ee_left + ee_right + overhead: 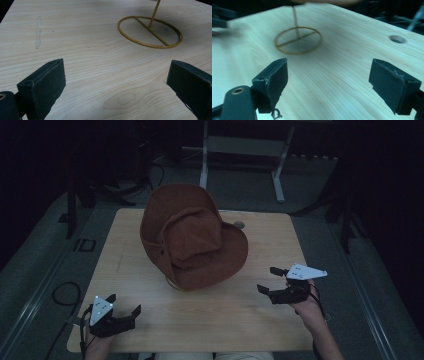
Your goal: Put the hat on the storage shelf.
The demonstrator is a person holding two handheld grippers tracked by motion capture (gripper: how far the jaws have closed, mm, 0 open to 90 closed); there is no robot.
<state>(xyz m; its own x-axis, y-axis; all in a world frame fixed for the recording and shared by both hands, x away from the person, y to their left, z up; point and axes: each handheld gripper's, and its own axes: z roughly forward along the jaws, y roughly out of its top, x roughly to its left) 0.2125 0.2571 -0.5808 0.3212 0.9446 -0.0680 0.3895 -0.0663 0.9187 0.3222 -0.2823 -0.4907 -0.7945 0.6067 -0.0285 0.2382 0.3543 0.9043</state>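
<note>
At the left, the left gripper is hovering low over the near left corner of the wooden counter, and its fingers are spread wide with nothing between them. In the middle, a brown hat with a wide floppy brim is sitting on a thin golden wire stand. The stand has a round ring base with a bar across it and a rod going up, and the hat is hanging tilted, with its crown dented. It is well apart from both grippers. At the right, the right gripper is waiting near the right edge, its fingers also standing apart and holding nothing.

I am judging that no work on the hat is begun: it is untouched on the stand, and everything is left to do. A small round hole is showing in the counter behind the hat.
</note>
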